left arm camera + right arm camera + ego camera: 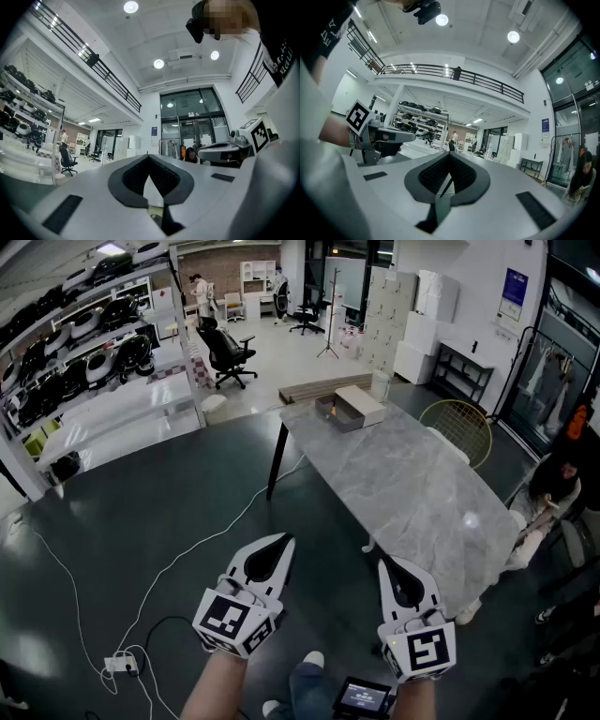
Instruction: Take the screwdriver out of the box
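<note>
A: While both tongs hang low at six o'clock over the dark floor, where does the box sit?

B: Box (pixel 349 410) at twelve o'clock, on the far end of the grey marble bench (pixel 412 493). Darker half on its left, pale half on its right. Well apart from both tongs.

A: Screwdriver?

B: Cannot make it out. The box is too small in the head view, and neither tongs view shows it.

A: Left tongs?

B: Left tongs (pixel 283 542) clenched, tips meeting, nothing between the pads. About level, aimed toward twelve, over floor to the left of the bench's long edge.

A: Right?

B: Right tongs (pixel 386 564) clenched as well, empty. Tip seen just beside the bench's near corner; touching or not, cannot tell.

A: Surroundings?

B: White cable (pixel 187 554) crosses the floor to a power strip (pixel 120 664) at eight o'clock. Shelving rack (pixel 75 343) at ten. Black office chair (pixel 228 354) at eleven. Wire chair (pixel 457 427) at two, beside the bench. Seated person (pixel 551 491) at three, on the bench's far side.
</note>
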Motion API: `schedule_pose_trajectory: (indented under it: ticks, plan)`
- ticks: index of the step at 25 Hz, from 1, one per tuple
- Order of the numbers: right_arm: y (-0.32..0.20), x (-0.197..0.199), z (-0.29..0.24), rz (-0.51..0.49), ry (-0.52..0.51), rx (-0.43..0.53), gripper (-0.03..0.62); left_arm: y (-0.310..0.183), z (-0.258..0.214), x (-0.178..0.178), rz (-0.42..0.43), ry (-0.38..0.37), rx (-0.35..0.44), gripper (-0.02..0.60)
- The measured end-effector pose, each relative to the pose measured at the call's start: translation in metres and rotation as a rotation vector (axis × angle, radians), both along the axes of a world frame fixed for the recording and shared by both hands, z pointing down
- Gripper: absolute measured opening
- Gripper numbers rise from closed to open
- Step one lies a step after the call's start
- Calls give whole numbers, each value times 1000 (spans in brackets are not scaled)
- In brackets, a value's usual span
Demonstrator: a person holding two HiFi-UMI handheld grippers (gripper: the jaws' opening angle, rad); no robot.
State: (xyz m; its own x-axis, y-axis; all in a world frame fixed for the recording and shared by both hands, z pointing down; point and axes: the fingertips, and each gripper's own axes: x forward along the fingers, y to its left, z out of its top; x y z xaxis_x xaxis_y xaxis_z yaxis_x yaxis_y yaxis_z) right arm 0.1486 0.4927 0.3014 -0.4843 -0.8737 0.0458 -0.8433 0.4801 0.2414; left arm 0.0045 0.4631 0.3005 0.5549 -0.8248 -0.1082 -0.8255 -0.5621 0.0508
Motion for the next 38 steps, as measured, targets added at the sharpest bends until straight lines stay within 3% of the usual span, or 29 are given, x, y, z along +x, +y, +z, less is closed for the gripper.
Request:
schedule_pose_trajectory:
  ticks: [7,13,17,22,26,38]
  plan:
    - [77,-32,10,-6,-21,-23,25,72,7,-24,17,-2,-9,12]
    - [83,-34,-1,-17,-36,4,25,78,-6,-23,18,-11,19,12]
    - [59,-30,-9,-27,-39,26,25,53,-12,-20,11,-2,23,12]
    - [0,-13,-19,9,-40,32,25,-5,-16,-5,9,-9,36,12]
    - [-48,-3,-29,-21,-39,74,25,-51,-25,3,-22,8,63,12]
    - [-120,0,-19,-64,-24,75,25,-118,-21,-2,-62,10,64,12]
